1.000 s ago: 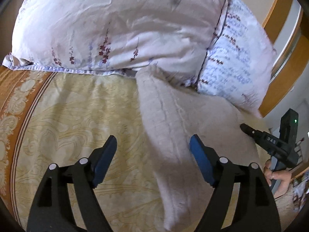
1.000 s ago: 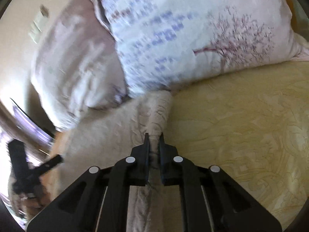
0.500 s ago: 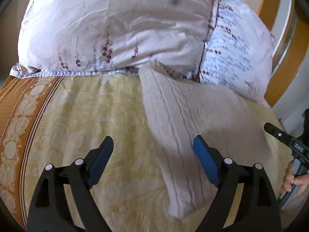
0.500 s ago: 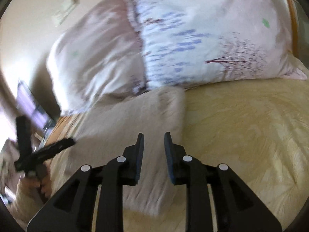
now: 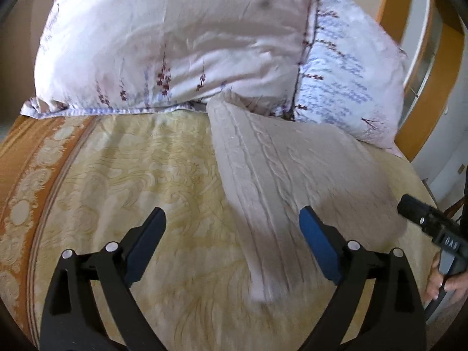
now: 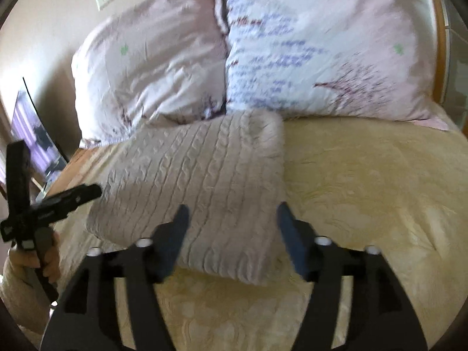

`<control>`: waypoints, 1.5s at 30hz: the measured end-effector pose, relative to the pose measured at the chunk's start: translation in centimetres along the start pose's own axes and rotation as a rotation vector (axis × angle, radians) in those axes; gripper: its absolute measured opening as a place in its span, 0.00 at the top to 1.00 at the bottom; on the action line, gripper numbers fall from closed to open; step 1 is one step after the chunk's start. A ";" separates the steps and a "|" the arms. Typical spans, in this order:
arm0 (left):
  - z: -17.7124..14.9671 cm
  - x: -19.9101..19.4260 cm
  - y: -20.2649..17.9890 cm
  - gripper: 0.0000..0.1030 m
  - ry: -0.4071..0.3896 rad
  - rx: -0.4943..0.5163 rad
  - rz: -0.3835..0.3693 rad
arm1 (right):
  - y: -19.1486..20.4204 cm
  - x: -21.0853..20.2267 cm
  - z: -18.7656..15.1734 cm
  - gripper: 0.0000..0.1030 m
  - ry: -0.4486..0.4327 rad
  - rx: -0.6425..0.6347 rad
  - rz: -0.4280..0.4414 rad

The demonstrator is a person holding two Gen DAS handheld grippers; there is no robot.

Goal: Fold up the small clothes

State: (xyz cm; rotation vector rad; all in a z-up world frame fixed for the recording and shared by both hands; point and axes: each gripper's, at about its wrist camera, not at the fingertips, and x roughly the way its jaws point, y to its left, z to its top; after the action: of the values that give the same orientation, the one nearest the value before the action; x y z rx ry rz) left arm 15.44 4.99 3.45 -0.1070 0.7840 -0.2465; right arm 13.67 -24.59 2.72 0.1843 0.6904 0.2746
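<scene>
**Folded sweater on the bed, both grippers letting go**

A pale knit sweater (image 6: 204, 193) lies folded on the bed (image 6: 365, 204). The bed has a yellow cover with swirly patterns. The far end of the sweater touches the two pillows: a pink pillow (image 5: 175, 38) with small flowers and a white pillow (image 6: 321, 44) with blue marks and a tree on it. The two pillows sit side by side and lean against each other.

The left gripper (image 5: 232, 248) points down at the bed. Its jaws are opening and stand far apart. Nothing is squeezed between them. One blue finger is over the yellow cover and the other is over the sweater's edge, and I cannot tell if they touch it.

The right gripper (image 6: 232, 239) is over the near end of the sweater. Its jaws are opening too. The sweater shows in the gap between them, but the fingers do not pinch it. This view is a bit blurry.

Each view shows the other gripper off to the side, held in a person's hand (image 6: 44, 260).
</scene>
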 end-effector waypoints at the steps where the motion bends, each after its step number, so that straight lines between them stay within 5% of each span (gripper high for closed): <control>1: -0.4 -0.6 -0.1 0.08 -0.006 0.003 -0.004 | 0.0 -0.3 -0.1 0.32 -0.007 0.007 -0.010; 12: -4.1 -2.9 -1.8 0.02 0.015 0.004 0.075 | 0.5 -2.7 -2.5 0.03 -0.035 0.036 -0.147; 27: -6.7 0.1 -4.3 0.02 0.215 0.047 0.135 | 3.9 -0.1 -4.8 0.02 0.096 -0.017 -0.180; 35: -6.9 1.0 -5.0 0.02 0.255 0.092 0.176 | 3.8 1.5 -5.4 0.02 0.177 0.019 -0.189; 45: -6.7 1.6 -5.1 0.02 0.280 0.085 0.212 | 3.9 1.6 -5.4 0.02 0.172 0.000 -0.257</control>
State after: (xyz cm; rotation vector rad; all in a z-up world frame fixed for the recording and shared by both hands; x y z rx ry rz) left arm 10.82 -0.41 -1.40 0.0926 1.0545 -0.0937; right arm 10.60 -19.97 -1.36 0.0710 0.8760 0.0438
